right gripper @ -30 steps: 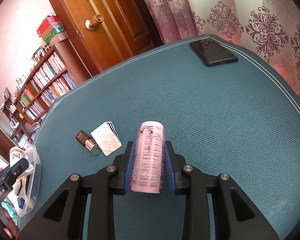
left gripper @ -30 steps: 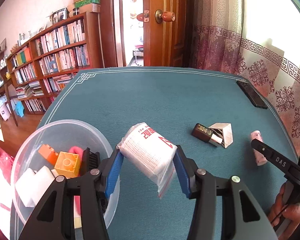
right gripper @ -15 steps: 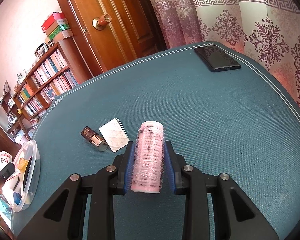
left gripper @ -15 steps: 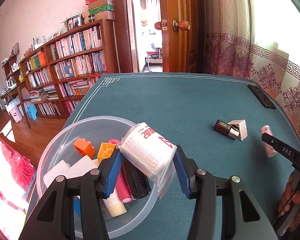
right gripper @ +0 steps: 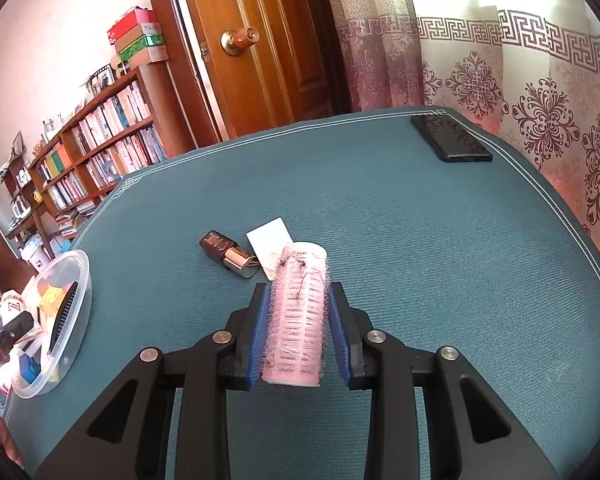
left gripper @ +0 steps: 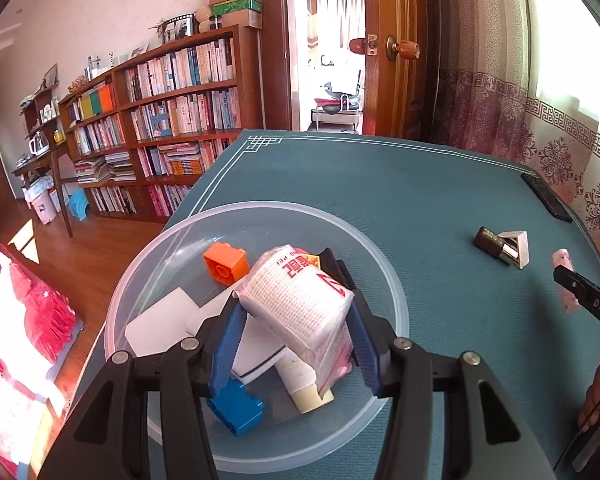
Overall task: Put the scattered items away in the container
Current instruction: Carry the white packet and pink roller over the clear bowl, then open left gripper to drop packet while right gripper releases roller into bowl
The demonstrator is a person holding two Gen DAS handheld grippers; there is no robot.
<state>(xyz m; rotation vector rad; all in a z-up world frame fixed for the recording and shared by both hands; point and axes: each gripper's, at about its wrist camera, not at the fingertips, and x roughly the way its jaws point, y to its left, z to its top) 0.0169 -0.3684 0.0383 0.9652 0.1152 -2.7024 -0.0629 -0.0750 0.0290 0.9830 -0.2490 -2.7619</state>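
Over the bowl (left gripper: 384,272), the left gripper (left gripper: 296,334) clamps a packet (left gripper: 300,304); the right gripper (right gripper: 298,320) brackets a roller (right gripper: 298,308), fingers seemingly touching it.

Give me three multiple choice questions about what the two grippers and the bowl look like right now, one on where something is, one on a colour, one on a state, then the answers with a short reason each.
1. Where is the bagged white pack?
A. over the clear bowl
B. beside the phone
C. on the floor

2. What colour is the hair roller?
A. green
B. pink
C. black

3. What is the right gripper doing?
A. open and empty
B. out of view
C. closed on the hair roller

Answers:
1. A, the left gripper holds it above the bowl's contents.
2. B, its mesh body is pale pink.
3. C, both blue pads press its sides.
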